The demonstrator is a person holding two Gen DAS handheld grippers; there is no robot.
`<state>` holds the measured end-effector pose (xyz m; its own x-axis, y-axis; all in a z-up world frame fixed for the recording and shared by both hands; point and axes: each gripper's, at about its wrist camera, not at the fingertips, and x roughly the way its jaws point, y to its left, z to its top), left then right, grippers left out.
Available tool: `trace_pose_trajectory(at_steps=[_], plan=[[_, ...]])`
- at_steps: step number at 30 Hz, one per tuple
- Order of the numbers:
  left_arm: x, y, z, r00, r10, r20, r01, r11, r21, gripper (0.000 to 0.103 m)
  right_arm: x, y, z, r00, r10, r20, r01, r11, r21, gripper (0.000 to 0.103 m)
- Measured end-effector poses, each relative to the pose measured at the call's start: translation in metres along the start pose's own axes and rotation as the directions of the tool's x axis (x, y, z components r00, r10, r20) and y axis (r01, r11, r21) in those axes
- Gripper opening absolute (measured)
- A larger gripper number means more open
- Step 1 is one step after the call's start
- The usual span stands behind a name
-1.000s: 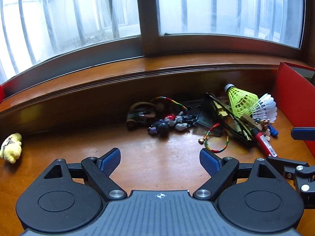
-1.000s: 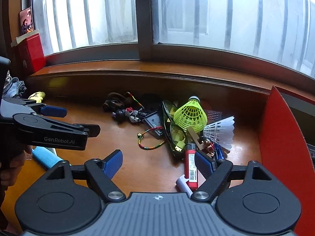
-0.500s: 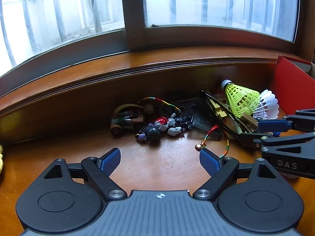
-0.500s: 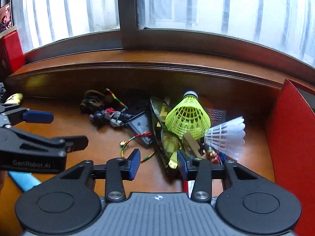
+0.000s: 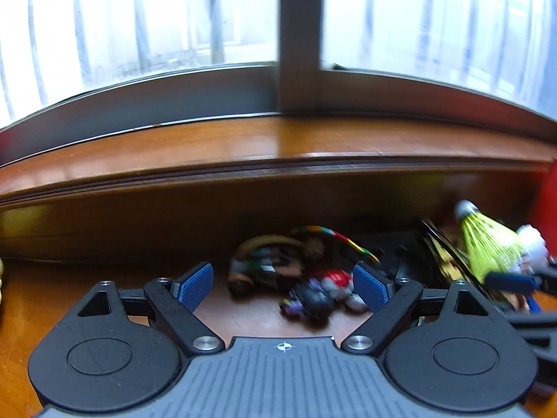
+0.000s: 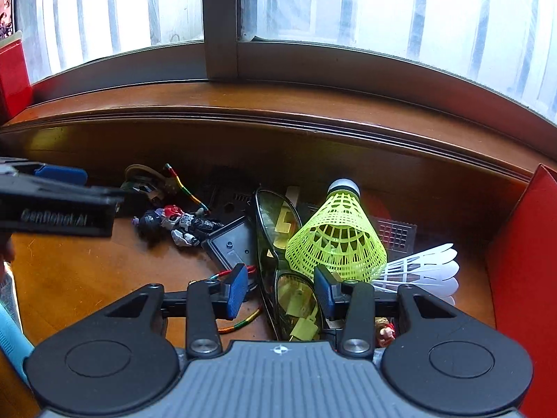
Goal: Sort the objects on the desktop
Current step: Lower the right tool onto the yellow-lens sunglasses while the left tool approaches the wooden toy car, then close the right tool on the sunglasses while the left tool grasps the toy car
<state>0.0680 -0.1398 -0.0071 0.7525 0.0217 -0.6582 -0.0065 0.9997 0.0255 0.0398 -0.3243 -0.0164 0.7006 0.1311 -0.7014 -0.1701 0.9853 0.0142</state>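
Left wrist view: the left gripper [image 5: 282,287] occupies the lower half of the frame with its jaws spread wide and nothing between the blue pads [image 5: 195,285]. Just beyond them, at frame centre, lie a toy vehicle [image 5: 264,268] and small toy figures [image 5: 320,294]; motion blur hides detail. A multicoloured cord [image 5: 334,238] arcs behind them. At the right edge, the yellow shuttlecock [image 5: 487,244] is visible. The pile rests on the wooden desktop [image 5: 104,296] under the window sill. Nothing here is lifted or separated.

Right wrist view: the right gripper [image 6: 282,287] sits at lower centre. Its jaws have just been closing and stand about half open. One lens of the glasses [image 6: 278,244] shows in the gap between the pads, but whether the pads press on the frame cannot be told. The yellow shuttlecock [image 6: 336,240] leans at centre right, the white shuttlecock [image 6: 424,271] to its right. A black case [image 6: 231,244] lies left of the glasses, the toy figures [image 6: 177,223] further to the left. The red box [image 6: 522,261] stands at the right edge. Its interior is not visible. The left gripper [image 6: 59,195] enters from the left edge.

Progress: judged from the layout, sorting has hardly begun. All visible items remain in one heap, and each still requires removal.
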Motion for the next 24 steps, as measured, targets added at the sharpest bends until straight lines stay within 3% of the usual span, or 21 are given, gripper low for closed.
trace_pose_trajectory(at_steps=[4,10,15,18,21,24], plan=[[0.011,0.003,0.003,0.996,0.089,0.026,-0.089,0.996,0.027,0.085,0.001,-0.001,-0.001,1.0,0.002,0.004,-0.002,1.0,0.005,0.045],[0.034,0.01,0.003,0.999,0.052,0.002,-0.052,0.997,0.053,0.084,0.006,-0.002,-0.001,1.0,0.009,-0.001,-0.009,1.0,0.015,0.047],[0.048,0.012,0.002,0.999,0.032,-0.036,-0.033,0.999,-0.019,0.085,0.01,-0.003,-0.001,1.0,0.012,-0.006,-0.012,1.0,0.02,0.049],[0.052,0.006,0.0,0.998,0.024,-0.05,-0.025,1.0,-0.004,0.085,0.01,-0.002,0.0,1.0,0.014,-0.008,-0.014,1.0,0.021,0.049],[0.058,0.0,-0.004,0.997,0.015,-0.075,-0.014,1.0,0.024,0.079,0.011,-0.001,-0.001,1.0,0.023,-0.005,-0.023,1.0,0.016,0.051],[0.056,-0.002,-0.004,0.997,-0.001,-0.077,0.003,1.0,0.029,0.063,0.013,-0.001,0.0,1.0,0.02,-0.001,-0.02,1.0,0.009,0.051]])
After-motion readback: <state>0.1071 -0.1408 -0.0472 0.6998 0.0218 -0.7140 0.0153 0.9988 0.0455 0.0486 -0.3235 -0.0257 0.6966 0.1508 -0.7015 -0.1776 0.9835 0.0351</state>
